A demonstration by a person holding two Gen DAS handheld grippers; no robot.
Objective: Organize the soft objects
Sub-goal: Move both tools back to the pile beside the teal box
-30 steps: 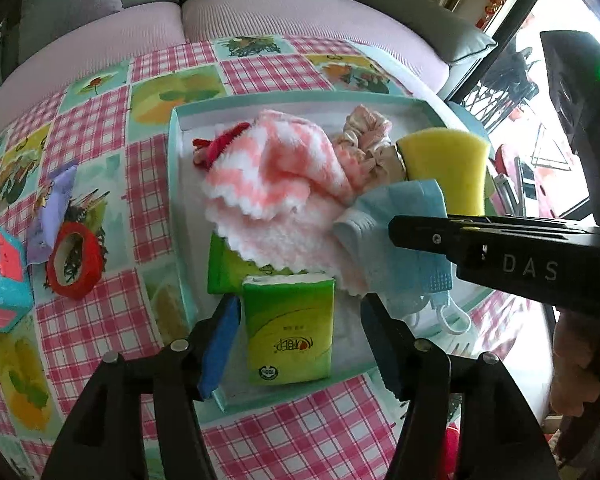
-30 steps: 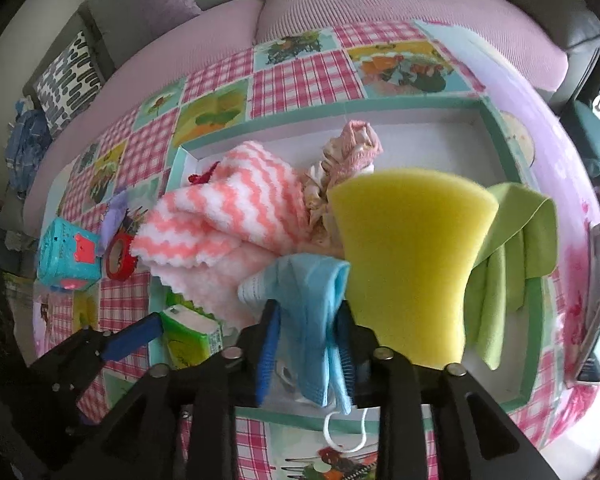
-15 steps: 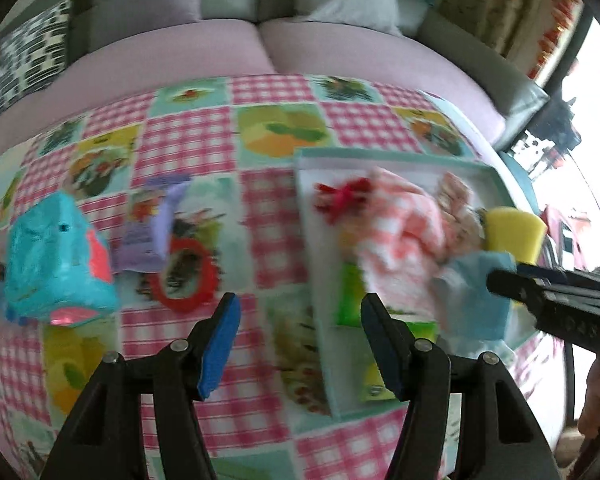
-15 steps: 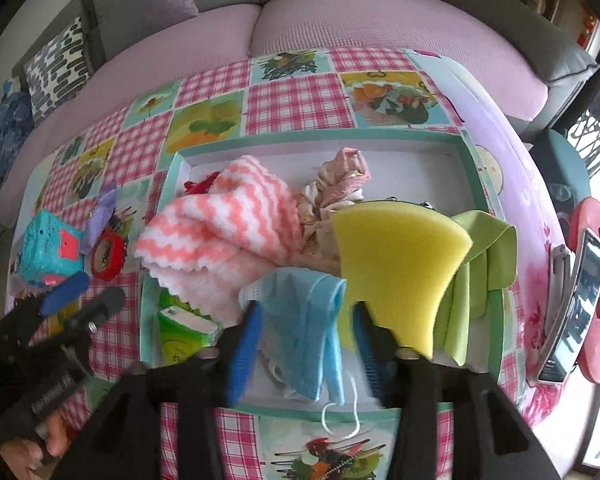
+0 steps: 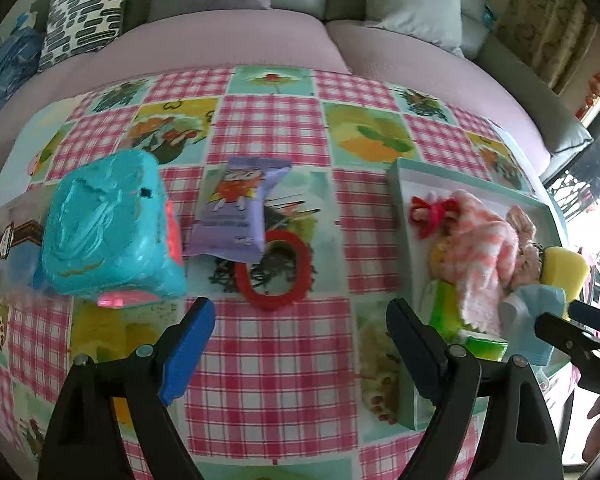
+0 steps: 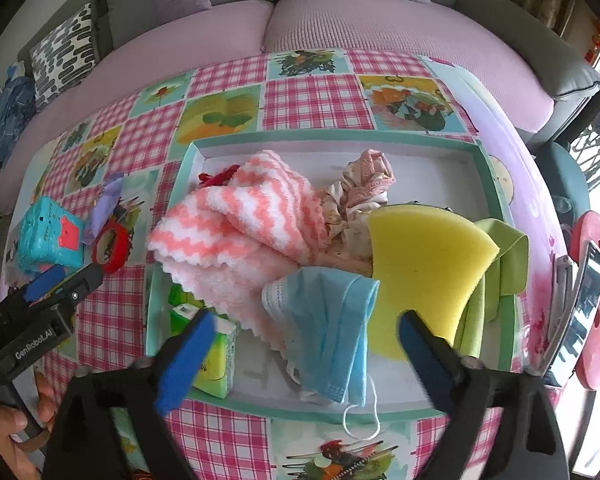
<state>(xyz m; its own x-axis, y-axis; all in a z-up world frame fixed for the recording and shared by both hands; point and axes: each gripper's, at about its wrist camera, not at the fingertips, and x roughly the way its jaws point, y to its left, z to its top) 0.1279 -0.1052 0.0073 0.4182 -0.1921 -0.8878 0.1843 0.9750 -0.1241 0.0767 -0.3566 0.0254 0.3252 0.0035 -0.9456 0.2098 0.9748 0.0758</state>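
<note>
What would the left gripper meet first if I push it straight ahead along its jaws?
Most likely the red ring lying on the tablecloth, with the purple packet just beyond it. The left gripper is open and nothing sits nearer between the jaws, though its height above the cloth is unclear.

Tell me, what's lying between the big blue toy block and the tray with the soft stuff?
In the left wrist view, a purple snack packet and a red tape ring lie on the tablecloth between the blue block and the tray.
</note>
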